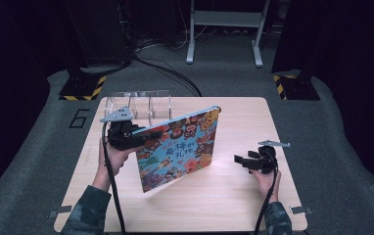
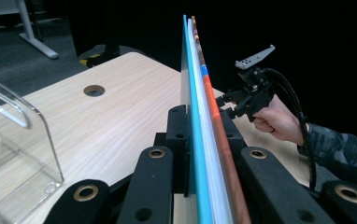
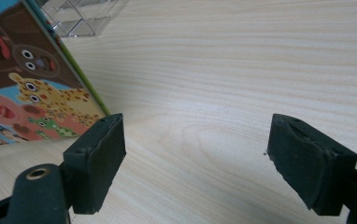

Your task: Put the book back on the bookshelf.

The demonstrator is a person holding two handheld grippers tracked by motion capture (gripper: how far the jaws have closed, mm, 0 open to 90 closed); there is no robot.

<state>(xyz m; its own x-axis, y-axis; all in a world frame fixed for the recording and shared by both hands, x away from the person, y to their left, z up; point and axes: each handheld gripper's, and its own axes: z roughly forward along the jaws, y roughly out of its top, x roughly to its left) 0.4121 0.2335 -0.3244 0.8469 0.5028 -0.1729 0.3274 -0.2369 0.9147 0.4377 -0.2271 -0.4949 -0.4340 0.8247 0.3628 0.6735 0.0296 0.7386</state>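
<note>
Left gripper [image 1: 135,138] is clamped on the upper left edge of the picture book [image 1: 180,148]. Book stands tilted on the wooden table [image 1: 234,193], bottom corner on the surface, illustrated cover toward the person. Clear acrylic rack [image 1: 138,104] sits just behind the book at the table's far edge. Right gripper [image 1: 240,161] is held low, right of the book, apart from it, jaws parted with nothing between them.

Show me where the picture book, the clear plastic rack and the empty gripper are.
picture book [image 1: 180,149], high view, middle of its colourful cover.
clear plastic rack [image 1: 138,103], high view, its middle divider.
right gripper [image 3: 195,154], right gripper view, between its open jaws.
</note>
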